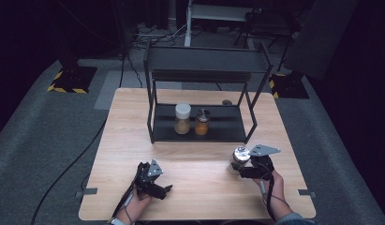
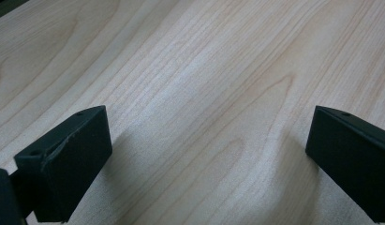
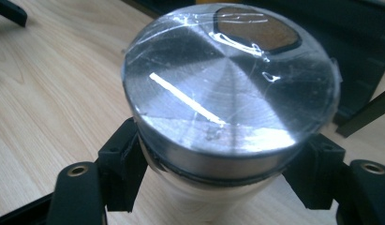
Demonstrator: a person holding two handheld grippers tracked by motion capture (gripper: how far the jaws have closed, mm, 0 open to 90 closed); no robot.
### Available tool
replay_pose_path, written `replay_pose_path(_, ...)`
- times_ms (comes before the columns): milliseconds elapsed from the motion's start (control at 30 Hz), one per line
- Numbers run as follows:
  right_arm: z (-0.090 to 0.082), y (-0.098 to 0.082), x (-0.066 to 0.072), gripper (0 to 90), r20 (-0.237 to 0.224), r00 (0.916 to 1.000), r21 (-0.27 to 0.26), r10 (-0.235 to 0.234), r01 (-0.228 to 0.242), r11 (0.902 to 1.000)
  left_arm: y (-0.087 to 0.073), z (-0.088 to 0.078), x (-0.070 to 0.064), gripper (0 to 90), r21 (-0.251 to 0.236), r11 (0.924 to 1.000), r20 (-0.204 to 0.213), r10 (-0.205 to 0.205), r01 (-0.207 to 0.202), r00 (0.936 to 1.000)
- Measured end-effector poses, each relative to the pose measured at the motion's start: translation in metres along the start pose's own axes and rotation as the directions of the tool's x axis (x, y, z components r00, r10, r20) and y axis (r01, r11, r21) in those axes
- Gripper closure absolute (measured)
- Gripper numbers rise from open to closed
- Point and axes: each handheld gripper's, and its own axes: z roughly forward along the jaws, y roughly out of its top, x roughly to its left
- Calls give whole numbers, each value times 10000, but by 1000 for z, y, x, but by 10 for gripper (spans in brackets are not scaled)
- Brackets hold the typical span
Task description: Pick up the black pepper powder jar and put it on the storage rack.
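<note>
While right gripper [image 3: 213, 183] clamps the steel-lidded jar [image 3: 227, 89] just under its lid, a tilt risks slip; left gripper [image 2: 204, 159] gapes empty.

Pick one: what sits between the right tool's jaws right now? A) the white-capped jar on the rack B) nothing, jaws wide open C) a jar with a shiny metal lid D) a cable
C: in the right gripper view the right tool has its two black jaws pressed on either side of the metal-lidded jar, just under the lid, while the white-capped jar stands on the rack's lower shelf.
</note>
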Motion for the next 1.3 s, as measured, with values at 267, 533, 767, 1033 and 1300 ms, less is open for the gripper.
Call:
replay_pose_path(267,-15,26,-6,303,158,9999,-271,-56,60,9996,0,0,-1,1,-10,10000,-16,-36,36,10000)
replay_pose_path(533,-24,50,-17,303,298,9996,-438,12,1,9990,-1,0,-1,1,0,10000,-4,-20,20,10000)
replay_pose_path(767,-25,71,-24,304,429,9991,-463,-2,22,9989,-1,0,-1,1,-7,10000,-13,-31,31,10000)
replay_pose_path(1033,-23,92,-36,303,431,9990,-637,112,-84,9979,0,0,-1,1,-7,10000,-21,-40,40,10000)
replay_pose_path(1300,-9,110,-47,303,607,9980,-717,188,-144,9973,0,0,-1,0,-15,10000,-43,-55,55,10000)
